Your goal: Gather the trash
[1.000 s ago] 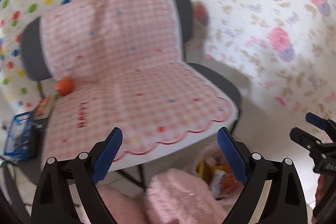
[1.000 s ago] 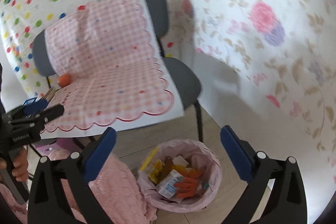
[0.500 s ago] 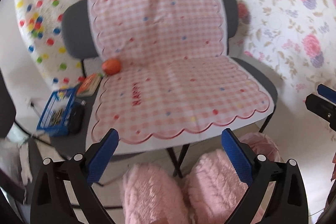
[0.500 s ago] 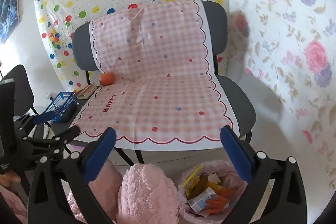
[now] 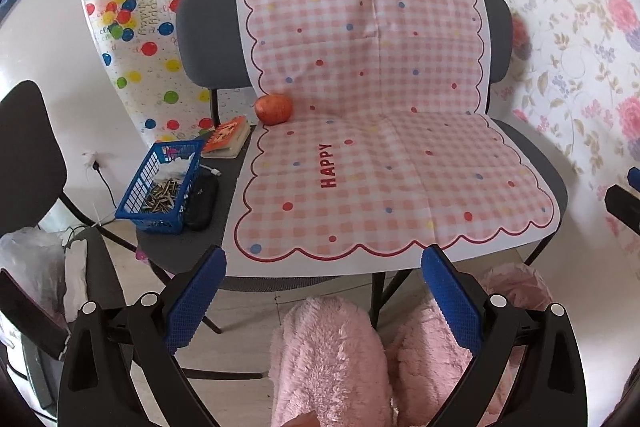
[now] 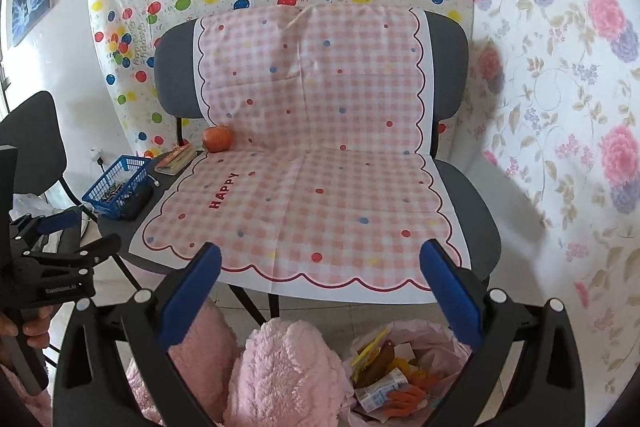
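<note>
1. Both claws empty, jaws wide apart: left claw [image 5: 324, 303], right claw [image 6: 320, 297]. Nothing sits between the pads.
2. Trash sits in the pink-lined bin [image 6: 404, 371] on the floor, 5 o'clock in the right view, below the chair's front edge. Bin looks fairly full.
3. Chair seat under the pink gingham sheet [image 5: 384, 171] looks cleared. Only an orange fruit [image 5: 273, 109] at 11 o'clock on it; unclear whether that counts as trash.
4. Risk: grabbing the blue basket [image 5: 160, 187], book [image 5: 228, 137] or black case beside it by mistake.
5. Risk: claws snagging the loose scalloped sheet edge.
6. Room: fluffy pink slippers [image 5: 332, 359] crowd the floor near the bin; chair legs close by.
</note>
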The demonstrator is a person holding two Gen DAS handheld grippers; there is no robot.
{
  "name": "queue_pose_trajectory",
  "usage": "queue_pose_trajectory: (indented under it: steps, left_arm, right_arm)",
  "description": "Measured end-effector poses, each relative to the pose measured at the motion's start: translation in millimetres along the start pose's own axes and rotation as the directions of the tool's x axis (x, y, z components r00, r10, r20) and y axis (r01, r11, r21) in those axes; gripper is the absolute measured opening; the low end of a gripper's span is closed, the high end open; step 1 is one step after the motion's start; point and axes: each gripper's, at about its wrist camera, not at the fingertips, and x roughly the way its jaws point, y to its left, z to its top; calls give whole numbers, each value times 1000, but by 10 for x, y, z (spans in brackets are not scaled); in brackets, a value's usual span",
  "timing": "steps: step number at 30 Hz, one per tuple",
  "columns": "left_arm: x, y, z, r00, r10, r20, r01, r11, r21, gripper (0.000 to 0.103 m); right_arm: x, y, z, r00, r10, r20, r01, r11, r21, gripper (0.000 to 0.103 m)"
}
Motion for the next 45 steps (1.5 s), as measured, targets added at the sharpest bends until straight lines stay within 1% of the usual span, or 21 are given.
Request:
queue_pose_trajectory:
  steps: [16,45]
  left_arm:
    - [-1,-47,9,1000,0,-5,0,1000,2,97]
    - [-7,-48,4,1000,-2,-6,2,1000,3,97]
  right_arm:
    - [105,-72,-59,1000,3,-30,-2,1000,25,97]
    - [90,-100,-97,1000,5,-29,-5,1000,31,97]
